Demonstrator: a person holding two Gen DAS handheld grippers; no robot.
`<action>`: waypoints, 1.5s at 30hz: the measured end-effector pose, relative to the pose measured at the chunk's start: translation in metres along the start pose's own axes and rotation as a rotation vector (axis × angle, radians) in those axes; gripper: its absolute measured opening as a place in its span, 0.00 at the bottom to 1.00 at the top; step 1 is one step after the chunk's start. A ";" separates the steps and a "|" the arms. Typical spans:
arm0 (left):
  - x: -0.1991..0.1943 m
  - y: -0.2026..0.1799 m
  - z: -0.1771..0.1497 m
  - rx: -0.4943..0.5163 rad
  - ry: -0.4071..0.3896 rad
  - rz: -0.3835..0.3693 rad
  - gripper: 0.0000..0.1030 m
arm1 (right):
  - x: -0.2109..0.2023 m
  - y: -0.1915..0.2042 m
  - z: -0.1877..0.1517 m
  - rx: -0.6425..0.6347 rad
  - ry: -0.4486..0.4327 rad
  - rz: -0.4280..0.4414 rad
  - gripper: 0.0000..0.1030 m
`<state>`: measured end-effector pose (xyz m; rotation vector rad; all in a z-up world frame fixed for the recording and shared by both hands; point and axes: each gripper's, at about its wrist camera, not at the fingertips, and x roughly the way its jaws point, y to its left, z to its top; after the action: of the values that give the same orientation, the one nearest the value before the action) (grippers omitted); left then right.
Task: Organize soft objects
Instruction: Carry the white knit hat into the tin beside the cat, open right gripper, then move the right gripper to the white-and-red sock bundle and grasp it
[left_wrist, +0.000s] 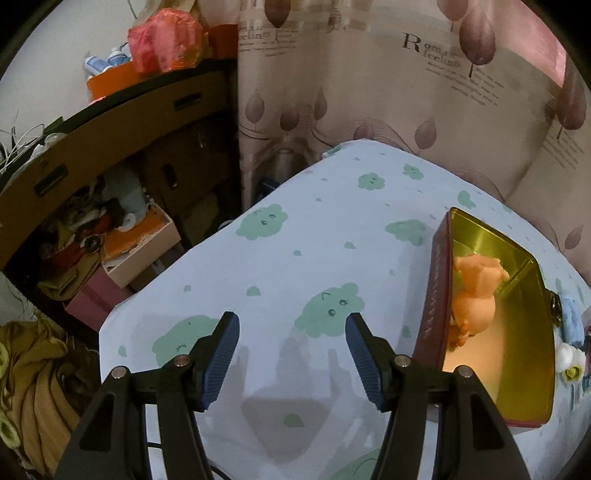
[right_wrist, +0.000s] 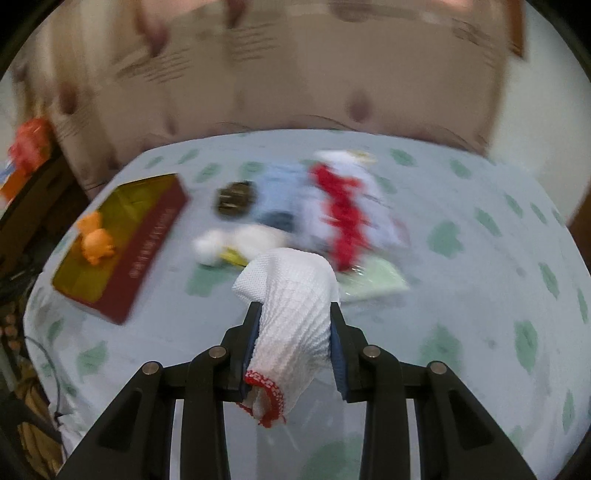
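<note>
I counted one tin box on the bed, and one orange plush toy lay inside it. One white knitted glove with a red cuff sat between my two right fingers. Beyond it lay a blurred pile, where I could tell one red fluffy piece, one light blue piece, one white fluffy piece and one dark small thing.

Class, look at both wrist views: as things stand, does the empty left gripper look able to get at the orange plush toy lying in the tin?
Probably yes. The left gripper is open and holds nothing, the tin has no lid on it, and the orange plush toy lies uncovered inside. Only the tin's near wall stands between them, so it would have to come in from above.
</note>
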<state>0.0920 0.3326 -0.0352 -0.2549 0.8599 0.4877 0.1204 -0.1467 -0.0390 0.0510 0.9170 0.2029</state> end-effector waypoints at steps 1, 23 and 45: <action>-0.001 0.001 0.000 -0.006 -0.002 0.005 0.60 | 0.004 0.009 0.005 -0.017 0.003 0.018 0.30; -0.005 0.008 0.003 -0.029 -0.043 0.027 0.60 | 0.104 0.213 0.080 -0.329 0.018 0.180 0.31; -0.001 0.008 0.003 -0.041 -0.024 0.007 0.60 | 0.143 0.226 0.089 -0.324 0.047 0.121 0.68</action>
<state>0.0889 0.3403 -0.0327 -0.2836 0.8287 0.5148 0.2407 0.1066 -0.0672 -0.1994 0.9187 0.4643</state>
